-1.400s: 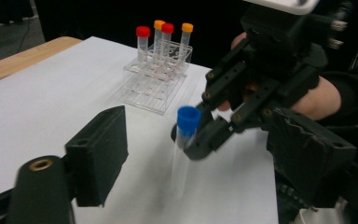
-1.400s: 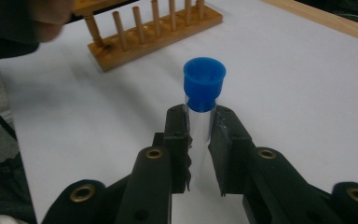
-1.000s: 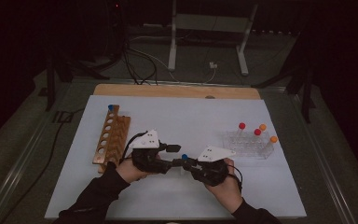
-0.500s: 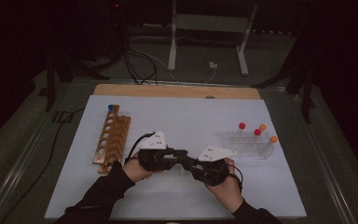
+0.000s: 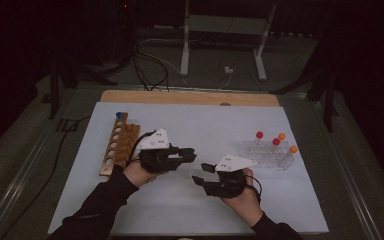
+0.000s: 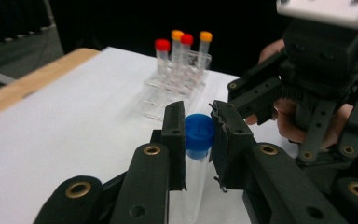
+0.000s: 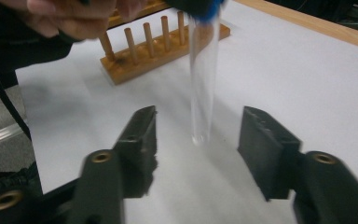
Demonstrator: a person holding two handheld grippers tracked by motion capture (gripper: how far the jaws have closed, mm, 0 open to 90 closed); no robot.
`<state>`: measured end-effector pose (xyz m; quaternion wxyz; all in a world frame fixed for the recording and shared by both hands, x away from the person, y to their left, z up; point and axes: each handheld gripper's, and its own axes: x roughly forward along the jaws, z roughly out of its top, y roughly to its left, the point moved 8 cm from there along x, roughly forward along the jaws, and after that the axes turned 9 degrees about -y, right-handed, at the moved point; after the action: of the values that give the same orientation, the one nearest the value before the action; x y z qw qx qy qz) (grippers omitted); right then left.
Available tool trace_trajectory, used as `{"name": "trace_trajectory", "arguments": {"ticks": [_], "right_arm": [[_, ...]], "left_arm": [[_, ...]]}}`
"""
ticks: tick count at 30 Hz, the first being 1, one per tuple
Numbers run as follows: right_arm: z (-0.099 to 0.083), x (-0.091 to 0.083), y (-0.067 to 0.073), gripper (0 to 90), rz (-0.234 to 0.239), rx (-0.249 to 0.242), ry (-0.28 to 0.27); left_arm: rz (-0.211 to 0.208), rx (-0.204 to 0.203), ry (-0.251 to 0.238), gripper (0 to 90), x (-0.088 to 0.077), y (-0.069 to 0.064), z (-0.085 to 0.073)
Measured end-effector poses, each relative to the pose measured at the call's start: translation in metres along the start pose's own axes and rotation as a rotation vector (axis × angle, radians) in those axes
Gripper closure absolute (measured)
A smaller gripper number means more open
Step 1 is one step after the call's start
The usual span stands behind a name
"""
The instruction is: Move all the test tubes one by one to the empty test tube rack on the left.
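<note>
A clear test tube [image 6: 195,186] with a blue cap [image 6: 199,133] hangs upright, and my left gripper [image 6: 199,122] is shut on that cap. From above, the left gripper [image 5: 192,154] sits just left of the table's middle, pointing right. Facing it, my right gripper [image 5: 201,173] has just been opening. In the right gripper view its jaws [image 7: 198,128] stand apart. The tube [image 7: 204,70] hangs just beyond them, untouched, with its tip above the white sheet. The right gripper [image 6: 237,93] also looms close behind the tube in the left gripper view.
A wooden tube rack [image 5: 117,145] lies at the left with one blue-capped tube [image 5: 119,115] at its far end. A clear rack [image 5: 270,155] with red- and orange-capped tubes stands at the right. A wooden strip [image 5: 190,97] borders the white sheet [image 5: 205,125] at the far edge.
The grippers, which met tip to tip over the tube, have drawn apart. The left one has lifted a little with the tube, and the right one's jaws have opened.
</note>
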<state>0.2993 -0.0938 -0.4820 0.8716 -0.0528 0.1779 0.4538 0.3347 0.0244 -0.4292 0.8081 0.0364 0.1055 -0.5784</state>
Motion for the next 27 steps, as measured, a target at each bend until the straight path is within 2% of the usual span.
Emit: {"name": "trace_trajectory", "arguments": {"ticks": [5, 6, 7, 8, 10, 12, 13, 14, 15, 16, 20, 27], "right_arm": [[0.001, -0.004, -0.007, 41.1, -0.020, 0.006, -0.018], [0.001, -0.004, -0.008, 37.6, -0.017, 0.011, -0.016], [0.001, -0.004, -0.009, 31.1, -0.037, 0.013, -0.019], [0.002, -0.005, -0.012, 31.5, -0.055, 0.014, -0.022], [0.002, -0.006, -0.013, 29.5, -0.059, 0.023, -0.028], [0.002, -0.006, -0.013, 21.1, -0.068, 0.026, -0.020], [0.002, -0.006, -0.014, 19.7, -0.078, 0.029, -0.020], [0.002, -0.007, -0.015, 18.3, -0.076, 0.038, -0.024], [0.003, -0.007, -0.015, 13.0, -0.074, 0.046, -0.033], [0.003, -0.008, -0.014, 11.4, -0.057, 0.045, -0.038], [0.005, -0.010, -0.013, 3.4, -0.035, 0.043, -0.054], [0.007, -0.014, -0.016, 1.8, -0.041, 0.036, -0.078]], "left_arm": [[0.066, 0.015, -0.012, 77.3, -0.019, 0.017, 0.013], [0.077, 0.017, -0.014, 77.3, -0.022, 0.020, 0.015], [0.097, 0.020, -0.018, 77.3, -0.027, 0.024, 0.018], [0.106, 0.021, -0.019, 77.3, -0.031, 0.027, 0.019], [0.135, 0.021, -0.024, 77.3, -0.040, 0.034, 0.023], [0.165, 0.027, -0.023, 77.3, -0.049, 0.042, 0.026], [0.180, 0.026, -0.025, 77.3, -0.054, 0.046, 0.027], [0.193, 0.026, -0.024, 77.3, -0.058, 0.049, 0.028], [0.211, 0.027, -0.026, 77.3, -0.062, 0.053, 0.029], [0.227, 0.027, -0.026, 77.3, -0.067, 0.057, 0.029], [0.295, 0.011, -0.032, 77.3, -0.083, 0.075, 0.027], [0.390, -0.013, -0.040, 77.3, -0.109, 0.103, 0.022]]}}
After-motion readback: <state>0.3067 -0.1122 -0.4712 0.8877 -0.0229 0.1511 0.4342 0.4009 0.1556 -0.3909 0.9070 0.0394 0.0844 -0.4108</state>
